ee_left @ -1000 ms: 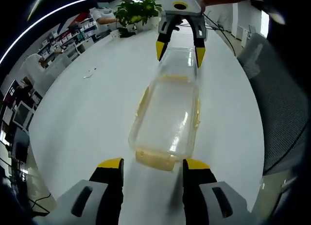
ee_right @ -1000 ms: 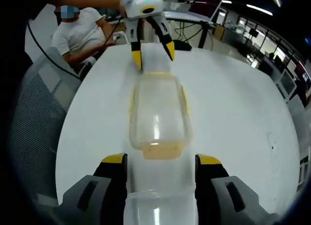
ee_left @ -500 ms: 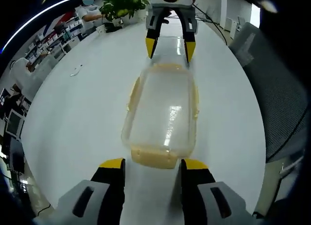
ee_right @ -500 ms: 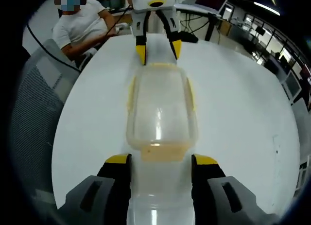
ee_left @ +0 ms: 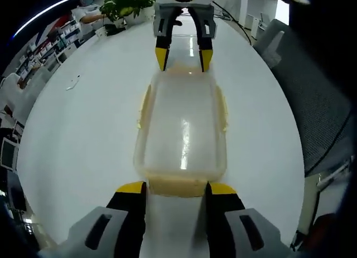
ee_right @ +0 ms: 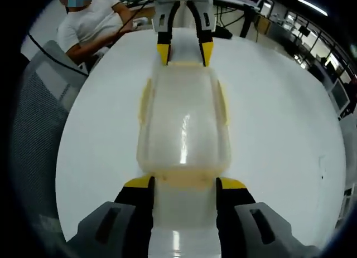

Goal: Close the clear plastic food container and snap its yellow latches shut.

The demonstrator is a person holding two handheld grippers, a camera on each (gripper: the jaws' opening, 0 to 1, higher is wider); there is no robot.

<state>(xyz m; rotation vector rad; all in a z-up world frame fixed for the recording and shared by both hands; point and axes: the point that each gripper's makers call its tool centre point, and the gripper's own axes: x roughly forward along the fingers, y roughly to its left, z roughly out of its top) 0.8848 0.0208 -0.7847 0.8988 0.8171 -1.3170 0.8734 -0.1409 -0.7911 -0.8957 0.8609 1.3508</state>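
So we have the left gripper (ee_left: 172, 186) with its yellow-tipped jaws spread apart, flanking the near short end of the clear plastic food container (ee_left: 181, 130), tips right at the yellow end latch (ee_left: 177, 185); contact there is hard to call. Opposite, in the left gripper view, the right gripper (ee_left: 183, 53) comes in from the far side, jaws parted too, tips at the container's far short end. From the right gripper view we get the mirror: right gripper (ee_right: 183, 183) jaws apart around the near end latch (ee_right: 183, 179), left gripper (ee_right: 184, 49) at the far end. Neither pair is clamped on anything we can make out. The container lies lengthways between the two grippers on a white table (ee_left: 72, 135), lid on top, with pale yellow side latches (ee_left: 143, 105) along both long edges; we can't tell whether they are snapped. Farther out we see a grey mesh chair (ee_left: 318, 102), a potted green plant (ee_left: 124, 3) at the table's far edge, and a seated person in a white shirt (ee_right: 92, 27) beyond the table.
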